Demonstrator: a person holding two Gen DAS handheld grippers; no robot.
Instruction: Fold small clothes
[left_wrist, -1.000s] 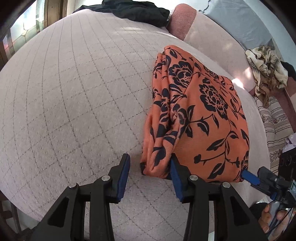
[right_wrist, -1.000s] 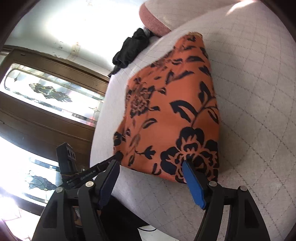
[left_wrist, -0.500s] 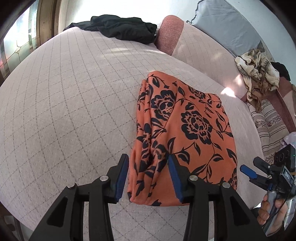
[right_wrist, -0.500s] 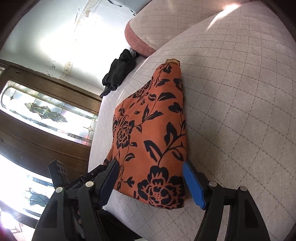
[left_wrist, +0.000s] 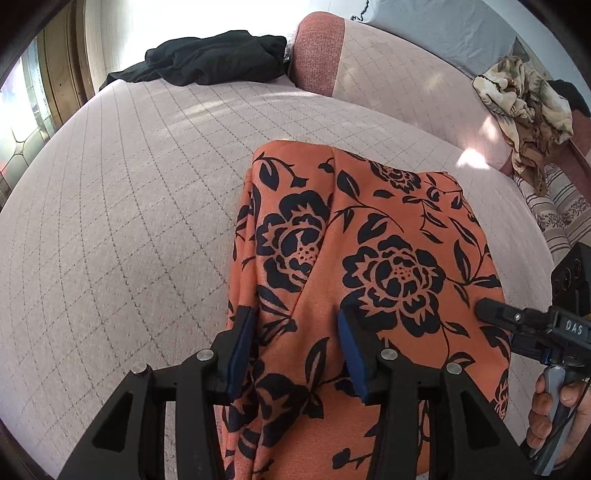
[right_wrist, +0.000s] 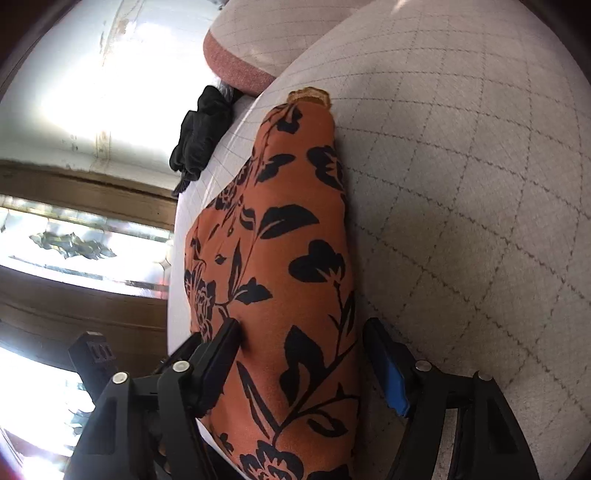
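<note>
The folded orange floral garment (left_wrist: 373, 266) is lying on the quilted pink sofa seat (left_wrist: 122, 206), running from the near edge toward the backrest, and both tools are working its near end. The left gripper (left_wrist: 295, 343) is reaching over the cloth from the front, its jaws standing partly open with a band of fabric running between them. One blue pad (left_wrist: 240, 350) is sitting at the garment's bunched left edge, the other is resting over the printed top layer; whether the pads are truly pressing the fabric I cannot tell.

Over on the right, the right gripper (right_wrist: 303, 354) is straddling the garment's other near corner. Its jaws have just been closing, with the cloth between them. The left-hand finger is touching the fabric and denting it a little, while the blue-padded finger (right_wrist: 391, 373) is standing just beside the garment's edge over the seat, a slim gap showing. So that side is not clamped.

In the left wrist view, a hand (left_wrist: 550, 413) is wrapping the right tool's handle at the lower right. A black garment (left_wrist: 218, 59) is lying heaped at the far end of the seat, near the pink armrest (left_wrist: 317, 51), well apart from the orange piece. A patterned beige cloth (left_wrist: 524, 99) is draping over the backrest at the far right.
</note>
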